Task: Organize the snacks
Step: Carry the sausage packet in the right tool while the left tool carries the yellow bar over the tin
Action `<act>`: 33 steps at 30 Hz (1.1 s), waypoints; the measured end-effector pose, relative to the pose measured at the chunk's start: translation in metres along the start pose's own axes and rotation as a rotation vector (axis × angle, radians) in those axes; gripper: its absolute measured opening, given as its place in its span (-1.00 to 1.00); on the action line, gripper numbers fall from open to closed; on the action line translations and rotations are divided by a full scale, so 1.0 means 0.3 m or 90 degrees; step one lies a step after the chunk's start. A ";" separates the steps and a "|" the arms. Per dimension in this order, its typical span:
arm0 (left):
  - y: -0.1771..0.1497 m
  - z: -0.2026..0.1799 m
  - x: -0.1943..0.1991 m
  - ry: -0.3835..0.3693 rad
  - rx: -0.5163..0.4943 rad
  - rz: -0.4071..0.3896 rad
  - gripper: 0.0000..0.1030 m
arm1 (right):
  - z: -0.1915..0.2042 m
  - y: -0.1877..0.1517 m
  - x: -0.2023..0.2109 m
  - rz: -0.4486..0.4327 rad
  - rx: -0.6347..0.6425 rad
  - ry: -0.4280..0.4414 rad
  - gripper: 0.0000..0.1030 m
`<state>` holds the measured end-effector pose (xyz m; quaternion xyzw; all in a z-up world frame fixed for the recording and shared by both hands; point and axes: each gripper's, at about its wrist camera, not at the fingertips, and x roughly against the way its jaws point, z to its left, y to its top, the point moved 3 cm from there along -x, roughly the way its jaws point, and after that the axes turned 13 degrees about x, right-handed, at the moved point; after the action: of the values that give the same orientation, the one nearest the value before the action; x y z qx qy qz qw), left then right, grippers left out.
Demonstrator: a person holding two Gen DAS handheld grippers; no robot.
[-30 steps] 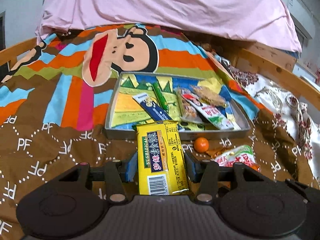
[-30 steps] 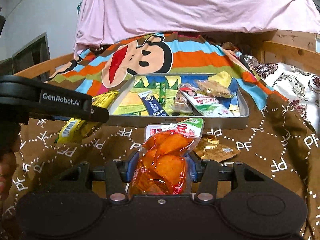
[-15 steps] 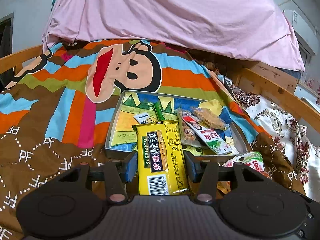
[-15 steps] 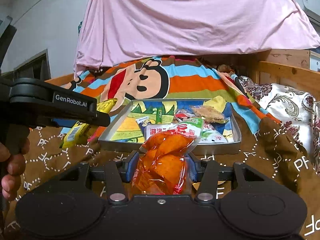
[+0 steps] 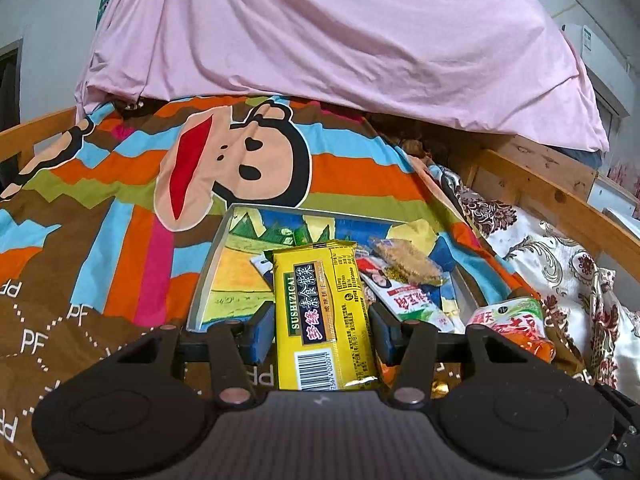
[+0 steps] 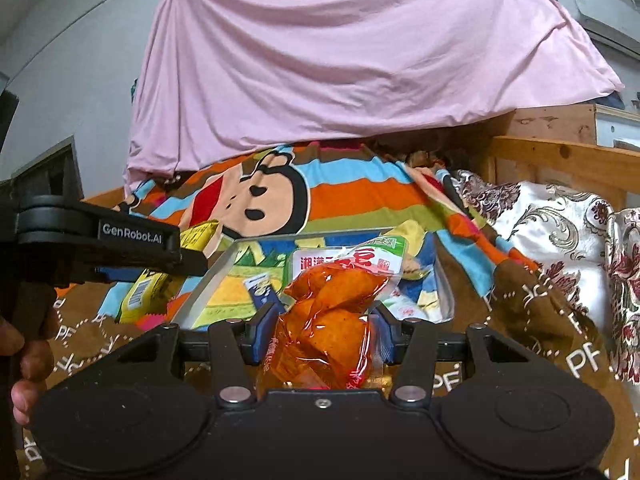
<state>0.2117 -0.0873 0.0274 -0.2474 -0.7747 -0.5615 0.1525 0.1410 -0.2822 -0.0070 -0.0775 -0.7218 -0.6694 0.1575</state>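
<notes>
Left gripper (image 5: 322,338) clamps a yellow snack packet (image 5: 324,316); right gripper (image 6: 320,338) clamps an orange pouch (image 6: 332,320); both unplaced; tray (image 5: 206,276) already holds several.

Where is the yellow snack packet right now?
In the left wrist view, the yellow snack packet sits clamped in the left claw, raised before the metal tray's near edge.

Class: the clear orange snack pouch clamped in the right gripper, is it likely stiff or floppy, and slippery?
Orange pouch is probably floppy: it bulges and creases between the right gripper pads. Likely slippery, since its glossy film glints. Seemingly light: its unsupported top stays up.
</notes>
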 end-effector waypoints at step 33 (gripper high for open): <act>0.066 -0.140 -0.371 0.044 -0.054 -0.010 0.05 | -0.206 0.006 -0.405 0.005 -0.004 -0.048 0.00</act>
<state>0.3135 -0.1458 -0.0005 -0.2280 -0.7464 -0.6033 0.1641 0.2632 -0.3311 -0.0423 -0.1062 -0.7246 -0.6679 0.1326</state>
